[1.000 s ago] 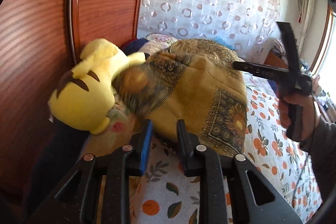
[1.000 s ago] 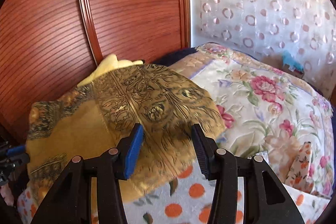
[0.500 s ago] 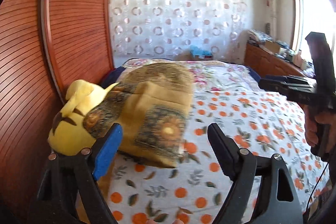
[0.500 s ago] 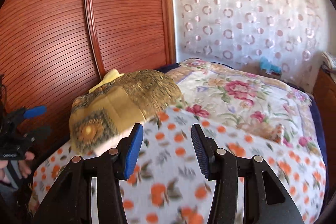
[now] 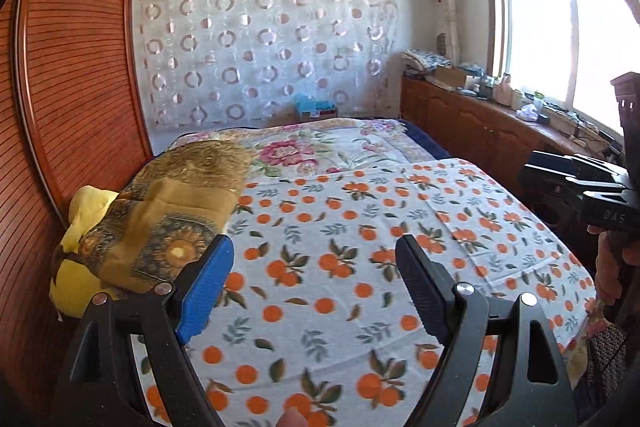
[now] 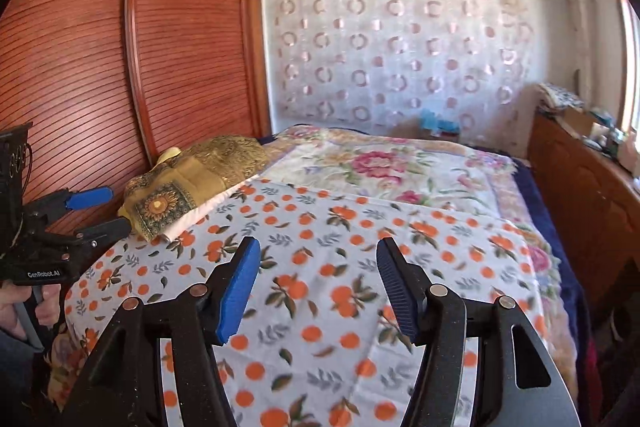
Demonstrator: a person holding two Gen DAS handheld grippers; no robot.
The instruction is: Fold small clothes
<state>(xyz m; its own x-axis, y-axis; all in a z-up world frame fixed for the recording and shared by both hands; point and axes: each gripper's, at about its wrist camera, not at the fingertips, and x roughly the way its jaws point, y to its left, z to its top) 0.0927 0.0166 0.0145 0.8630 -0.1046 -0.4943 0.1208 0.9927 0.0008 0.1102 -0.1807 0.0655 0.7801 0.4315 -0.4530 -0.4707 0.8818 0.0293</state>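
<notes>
A folded mustard-gold cloth with dark paisley and sunflower print (image 5: 172, 211) (image 6: 188, 183) lies at the left edge of the bed, draped over a yellow plush toy (image 5: 76, 267). My left gripper (image 5: 314, 255) stands open and empty over the orange-print sheet (image 5: 380, 227), just right of the cloth. My right gripper (image 6: 318, 259) hovers above the same sheet (image 6: 360, 247), well back from the cloth; its jaws are opening with nothing between them. The left gripper (image 6: 102, 211) also shows at the left edge of the right wrist view, near the cloth, a hand on its handle.
A red-brown slatted wardrobe (image 5: 72, 87) runs along the bed's left side. A floral quilt (image 6: 380, 163) covers the far half of the bed. A wooden cabinet (image 5: 480, 131) with clutter stands under the window on the right. A circle-patterned curtain (image 6: 400, 43) hangs behind.
Both grippers let go of the gold cloth and pulled back from it; it now rests on the plush toy. The left jaws spread wide, the right jaws widened.
</notes>
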